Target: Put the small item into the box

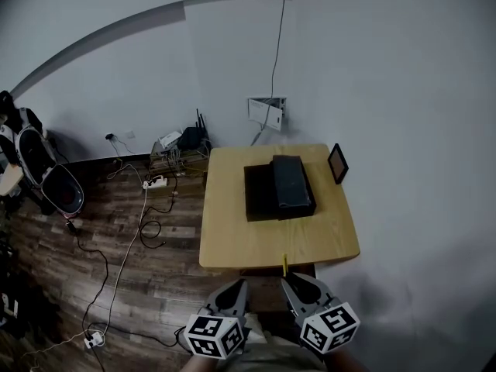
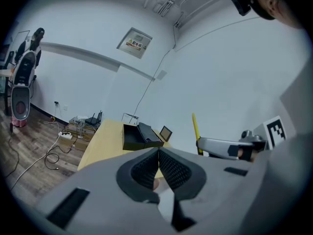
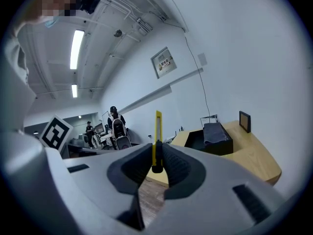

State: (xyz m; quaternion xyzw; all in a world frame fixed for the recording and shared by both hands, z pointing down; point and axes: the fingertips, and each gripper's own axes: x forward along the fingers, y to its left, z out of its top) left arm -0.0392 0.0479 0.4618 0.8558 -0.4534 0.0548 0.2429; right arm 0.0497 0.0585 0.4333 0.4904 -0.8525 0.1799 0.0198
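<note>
1. Left gripper (image 1: 236,287): held low at the bottom of the head view, pointing forward, jaws pressed together with nothing between.
2. Right gripper (image 1: 291,281): just beside and level with it, clamped on a slim yellow item (image 3: 157,131) sticking out past the tips.

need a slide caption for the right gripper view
Right gripper clamps a slim yellow item upright, black box on the wooden table beyond.
</note>
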